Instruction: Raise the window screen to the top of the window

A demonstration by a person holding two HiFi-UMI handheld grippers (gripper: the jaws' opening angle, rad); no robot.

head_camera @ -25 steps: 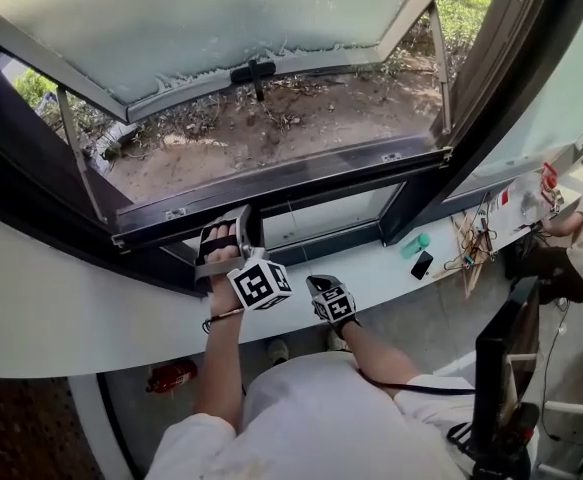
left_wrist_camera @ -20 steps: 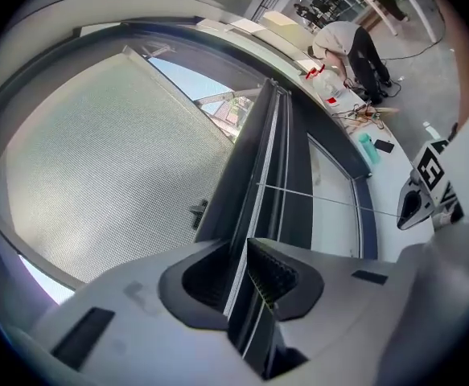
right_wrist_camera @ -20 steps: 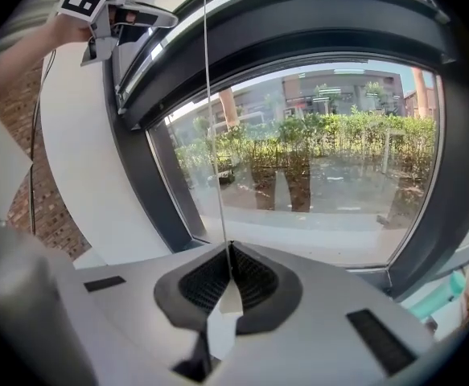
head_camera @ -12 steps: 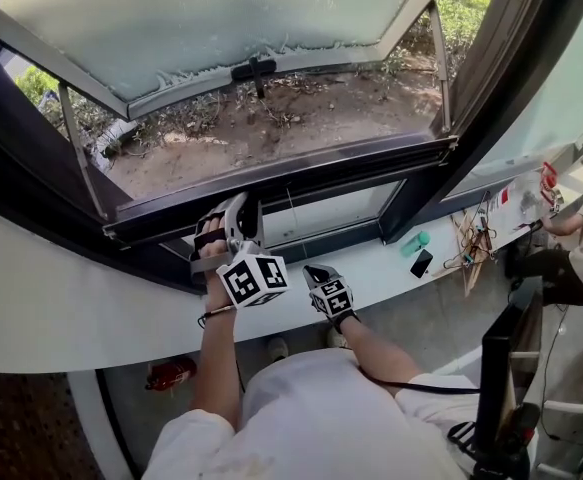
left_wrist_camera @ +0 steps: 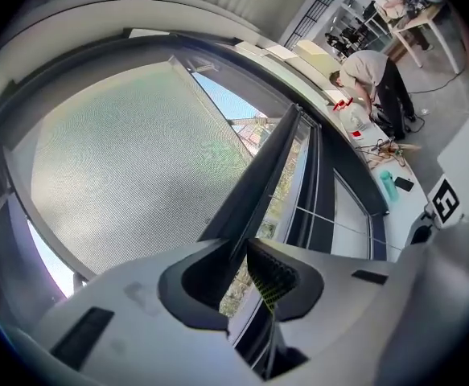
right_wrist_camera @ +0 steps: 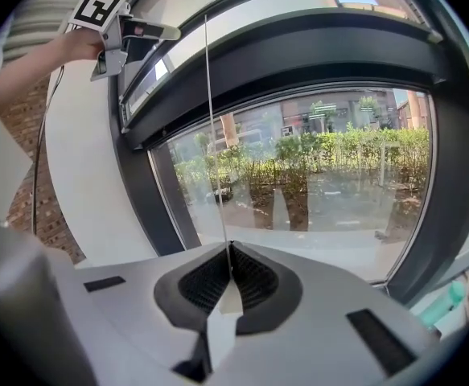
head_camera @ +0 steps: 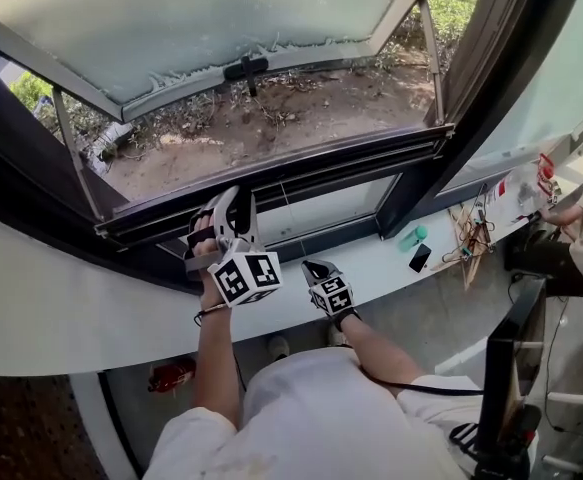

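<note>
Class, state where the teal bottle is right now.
In the head view, the teal bottle sits on the white sill at right, beside a black phone, near the dark window frame's corner.

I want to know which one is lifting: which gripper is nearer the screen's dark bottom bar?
Left. The left gripper is shut on the bar itself; the right gripper is below it, apart from the bar, shut on the thin cord.

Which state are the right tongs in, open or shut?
Shut: the right tongs clamp the thin cord, with no gap showing between them.
</note>
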